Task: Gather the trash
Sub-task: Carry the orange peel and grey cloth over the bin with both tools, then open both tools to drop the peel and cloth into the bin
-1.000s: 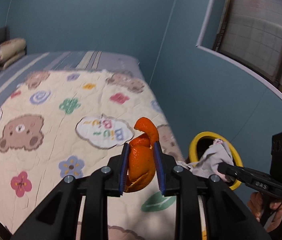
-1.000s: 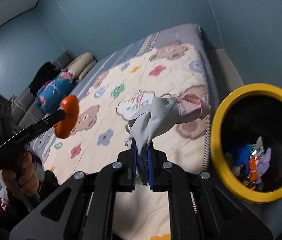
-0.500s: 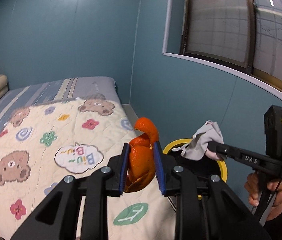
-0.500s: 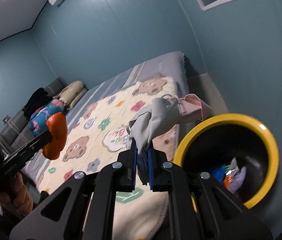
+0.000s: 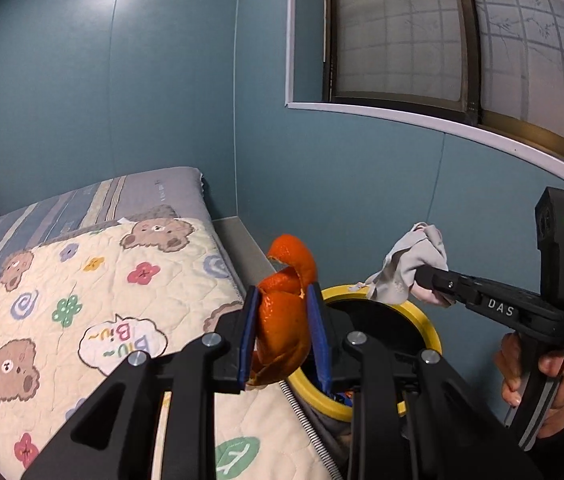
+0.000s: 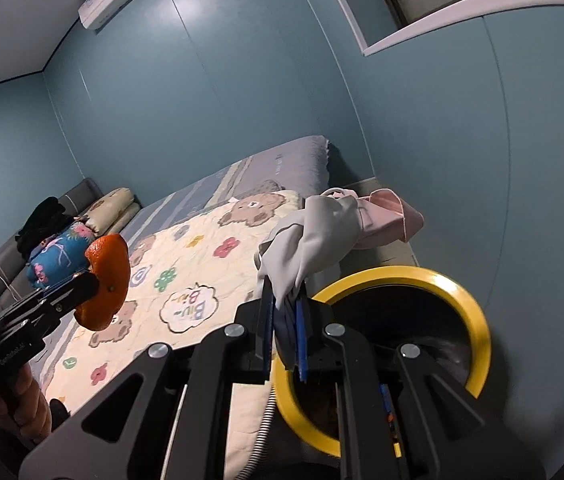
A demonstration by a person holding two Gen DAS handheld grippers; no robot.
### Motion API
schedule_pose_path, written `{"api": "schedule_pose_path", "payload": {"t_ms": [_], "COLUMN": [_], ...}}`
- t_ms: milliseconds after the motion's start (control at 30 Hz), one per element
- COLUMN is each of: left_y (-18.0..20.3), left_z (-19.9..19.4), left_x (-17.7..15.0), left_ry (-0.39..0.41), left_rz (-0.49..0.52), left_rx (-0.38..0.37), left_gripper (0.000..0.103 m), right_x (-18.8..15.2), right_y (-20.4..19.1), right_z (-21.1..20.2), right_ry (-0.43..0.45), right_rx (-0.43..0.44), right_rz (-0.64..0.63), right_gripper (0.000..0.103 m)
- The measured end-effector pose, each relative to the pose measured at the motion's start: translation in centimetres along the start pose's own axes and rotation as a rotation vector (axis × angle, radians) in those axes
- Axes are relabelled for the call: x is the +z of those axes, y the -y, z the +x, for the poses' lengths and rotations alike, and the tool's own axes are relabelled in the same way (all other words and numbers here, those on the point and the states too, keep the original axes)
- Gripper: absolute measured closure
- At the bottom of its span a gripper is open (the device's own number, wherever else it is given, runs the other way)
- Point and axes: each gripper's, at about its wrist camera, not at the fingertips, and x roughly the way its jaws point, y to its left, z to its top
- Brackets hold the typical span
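My left gripper [image 5: 282, 332] is shut on an orange peel [image 5: 284, 320], held just left of a yellow-rimmed black trash bin [image 5: 430, 322] beside the bed. My right gripper [image 6: 284, 328] is shut on a crumpled grey and pink cloth-like wad [image 6: 322, 244], held over the bin's rim [image 6: 478, 320]. In the left wrist view the right gripper [image 5: 422, 280] holds the wad [image 5: 410, 264] above the bin's far side. In the right wrist view the left gripper [image 6: 94, 284] with the peel [image 6: 106, 282] is at the left, over the bed.
A bed with a bear-and-flower quilt [image 5: 82, 300] lies left of the bin. Pillows and a blue floral bundle [image 6: 58, 252] sit at its head. A blue wall and a window [image 5: 442, 40] stand behind the bin. Trash lies inside the bin.
Both grippers rose and tilted up, moving toward the bin. The bin now sits right under the fingertips of each, and its contents are mostly hidden in the right wrist view.
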Motion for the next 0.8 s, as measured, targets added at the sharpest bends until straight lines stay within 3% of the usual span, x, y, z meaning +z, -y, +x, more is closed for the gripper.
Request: {"api": "schedule_pose_path", "payload": {"t_ms": [267, 633, 800], "left_y": [2.0, 2.3, 1.8], "left_z": [4.8, 15.7, 17.4], "left_x": [-0.4, -3.5, -4.5], "left_ry": [-0.067, -0.306, -0.357], "left_rz": [0.022, -0.072, -0.111], "left_rx": [-0.017, -0.107, -0.110], "left_gripper": [0.079, 0.077, 0.072], "right_x": [-0.8, -3.2, -3.5], "right_y": [3.1, 7.5, 8.5], "right_z": [2.5, 7.2, 8.2], "right_ry": [-0.045, -0.160, -0.189], "right_rx": [-0.074, -0.172, -0.193], "right_rz": [0.035, 0.133, 0.146], "right_gripper": [0.094, 0.093, 0.091]}}
